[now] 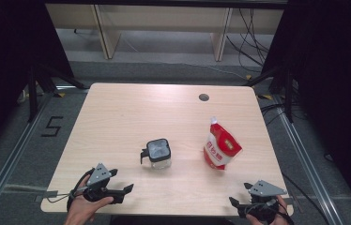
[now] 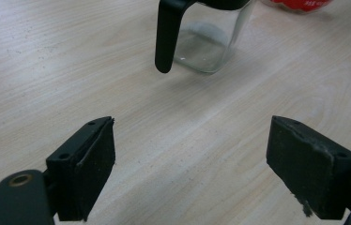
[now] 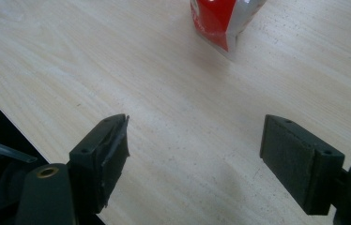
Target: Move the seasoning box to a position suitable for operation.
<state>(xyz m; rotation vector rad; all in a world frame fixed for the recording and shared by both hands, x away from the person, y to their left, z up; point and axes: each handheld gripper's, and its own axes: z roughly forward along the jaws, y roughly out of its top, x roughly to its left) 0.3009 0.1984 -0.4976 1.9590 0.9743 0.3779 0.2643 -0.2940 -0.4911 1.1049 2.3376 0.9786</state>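
I am holding the left tongs (image 1: 125,191) low over the near left part of the tabletop (image 1: 117,112), and their jaws are standing wide apart with nothing between them. In the left gripper view, the left tongs (image 2: 190,164) are pointing at bare pale wood, and beyond them a small clear glass jug (image 2: 206,44) with a black handle is standing upright, well clear of the jaws. The handle is hanging down on the side nearest the tongs.

I am holding the right tongs (image 1: 240,194) at the near right edge of the tabletop, and their jaws are also gaping wide and gripping nothing. In the right gripper view, the right tongs (image 3: 194,159) are facing open wood, with the tabletop's near edge running off to the left of that view. Farther on, a red and white spouted refill pouch (image 3: 223,21) is standing, apart from the jaws.

From the high view, the glass jug (image 1: 157,153) is sitting near the middle of the tabletop, its dark lid on top and its handle turned toward the left. The pouch (image 1: 220,144) is standing to its right, leaning a little, with its spout uppermost. The two are well apart. A small round hole (image 1: 204,97) is showing in the tabletop near the far right edge.
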